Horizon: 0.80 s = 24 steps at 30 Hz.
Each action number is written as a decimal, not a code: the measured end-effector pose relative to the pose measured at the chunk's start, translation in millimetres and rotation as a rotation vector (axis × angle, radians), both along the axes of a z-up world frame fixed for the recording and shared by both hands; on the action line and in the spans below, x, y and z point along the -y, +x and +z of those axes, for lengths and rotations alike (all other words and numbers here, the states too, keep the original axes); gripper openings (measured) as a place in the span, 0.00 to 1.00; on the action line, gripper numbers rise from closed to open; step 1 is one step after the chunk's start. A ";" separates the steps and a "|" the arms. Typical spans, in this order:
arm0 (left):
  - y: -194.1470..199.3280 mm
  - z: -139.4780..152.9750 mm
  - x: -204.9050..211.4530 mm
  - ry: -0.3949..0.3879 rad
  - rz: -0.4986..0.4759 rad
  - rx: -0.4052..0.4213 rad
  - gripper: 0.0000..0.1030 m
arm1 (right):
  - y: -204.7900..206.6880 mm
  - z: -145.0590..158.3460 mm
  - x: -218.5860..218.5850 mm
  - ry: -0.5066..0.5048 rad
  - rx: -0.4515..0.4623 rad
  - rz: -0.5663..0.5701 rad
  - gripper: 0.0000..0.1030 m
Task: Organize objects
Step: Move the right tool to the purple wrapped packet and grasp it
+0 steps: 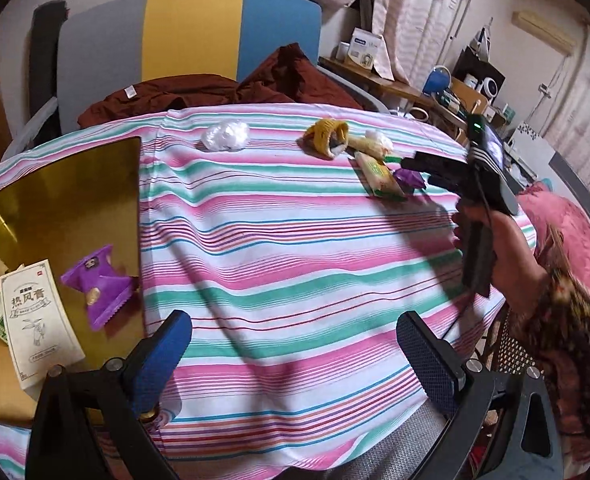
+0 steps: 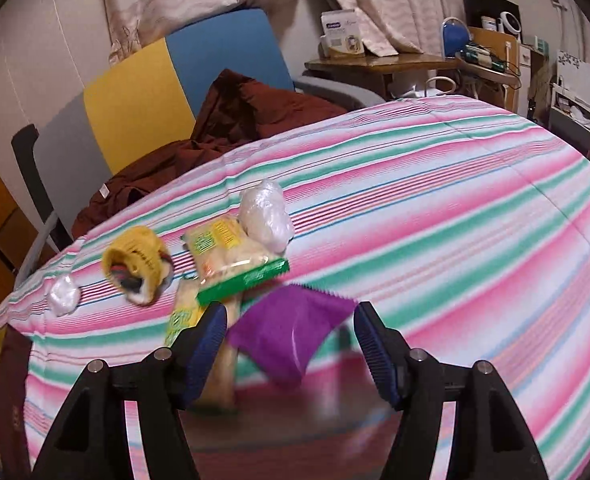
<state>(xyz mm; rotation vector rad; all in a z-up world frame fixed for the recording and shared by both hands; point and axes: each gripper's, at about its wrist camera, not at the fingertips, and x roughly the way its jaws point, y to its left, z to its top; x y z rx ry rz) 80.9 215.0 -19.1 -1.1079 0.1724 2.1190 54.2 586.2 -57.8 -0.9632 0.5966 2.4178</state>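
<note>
Purple packet point(image 2: 291, 336) lies between the half-spread pads of the right gripper point(image 2: 289, 344), not yet clamped. Left gripper point(image 1: 295, 356) hangs wide and empty. Next: lower, close, carry to the gold box point(image 1: 55, 184).

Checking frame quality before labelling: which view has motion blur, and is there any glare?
Right wrist view: motion blur smears the purple packet and the striped cloth near the right gripper; far shelves sharper. Left wrist view: mostly sharp, mirror-like glare on the gold box, slight blur on the hand holding the other gripper. Both views bow the edges and darken the corners.
</note>
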 end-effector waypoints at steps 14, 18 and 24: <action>-13.2 -1.5 -42.2 -0.009 -0.043 0.029 1.00 | 11.7 -11.7 -5.1 -0.031 -0.005 0.031 0.49; -21.8 0.3 -61.5 -0.007 -0.048 0.034 1.00 | 26.6 -6.3 -2.6 -0.012 -0.037 -0.001 0.47; -40.0 -6.8 -105.6 -0.011 -0.064 0.063 1.00 | 50.0 -6.2 5.5 0.034 -0.056 -0.075 0.47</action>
